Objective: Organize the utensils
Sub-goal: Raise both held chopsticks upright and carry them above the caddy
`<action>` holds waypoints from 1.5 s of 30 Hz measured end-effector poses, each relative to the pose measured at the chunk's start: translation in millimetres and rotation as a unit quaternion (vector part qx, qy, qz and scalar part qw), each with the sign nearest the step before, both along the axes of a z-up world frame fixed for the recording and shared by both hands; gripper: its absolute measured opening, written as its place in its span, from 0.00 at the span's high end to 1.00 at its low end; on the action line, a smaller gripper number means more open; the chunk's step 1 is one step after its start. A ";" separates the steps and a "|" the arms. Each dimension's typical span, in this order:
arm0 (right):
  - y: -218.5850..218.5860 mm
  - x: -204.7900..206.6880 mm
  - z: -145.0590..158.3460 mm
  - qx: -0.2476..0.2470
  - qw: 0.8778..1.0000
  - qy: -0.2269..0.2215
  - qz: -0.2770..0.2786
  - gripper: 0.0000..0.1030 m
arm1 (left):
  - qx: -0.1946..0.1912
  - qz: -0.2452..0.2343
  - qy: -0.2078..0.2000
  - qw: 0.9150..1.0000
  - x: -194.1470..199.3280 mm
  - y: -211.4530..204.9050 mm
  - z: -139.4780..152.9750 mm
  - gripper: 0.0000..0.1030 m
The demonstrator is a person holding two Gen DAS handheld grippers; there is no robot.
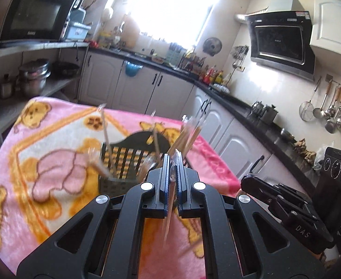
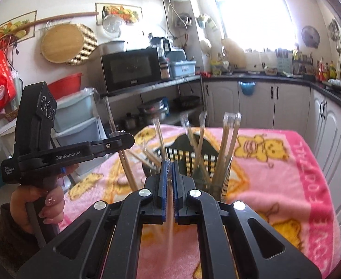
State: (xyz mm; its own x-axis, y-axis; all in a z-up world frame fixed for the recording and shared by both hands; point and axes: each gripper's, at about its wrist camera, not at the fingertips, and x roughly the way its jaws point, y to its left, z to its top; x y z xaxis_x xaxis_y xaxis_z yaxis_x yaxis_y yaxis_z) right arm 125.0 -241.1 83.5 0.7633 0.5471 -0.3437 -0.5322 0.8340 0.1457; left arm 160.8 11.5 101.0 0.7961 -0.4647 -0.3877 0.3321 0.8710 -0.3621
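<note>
Mid-carry step: left claw (image 1: 173, 162) and right claw (image 2: 169, 169) each clamped on 1 wrapped chopstick pair, both held just short of the black slotted holder (image 2: 193, 160) on the pink-blanketed counter (image 2: 286, 174); next, probably, lower each pair upright into it.

Bright daylight, window (image 1: 177, 7) at 12 o'clock blown out w/ glare; chopsticks (image 2: 226, 148) motion-blurred; fisheye bend + dark vignette at edges
</note>
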 end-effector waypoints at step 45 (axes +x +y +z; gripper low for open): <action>1.1 77.9 92.4 0.018 0.989 -0.135 -0.051 0.96 | 0.007 0.083 -0.116 0.990 74.3 -2.6 91.1 0.98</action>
State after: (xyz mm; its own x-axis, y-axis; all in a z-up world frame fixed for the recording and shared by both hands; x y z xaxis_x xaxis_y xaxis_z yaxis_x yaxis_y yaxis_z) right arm 202.9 -240.0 175.9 0.8761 0.4715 -0.1006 -0.4699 0.8818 0.0399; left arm 235.1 8.9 192.2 0.9295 -0.3154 -0.1911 0.2559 0.9248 -0.2815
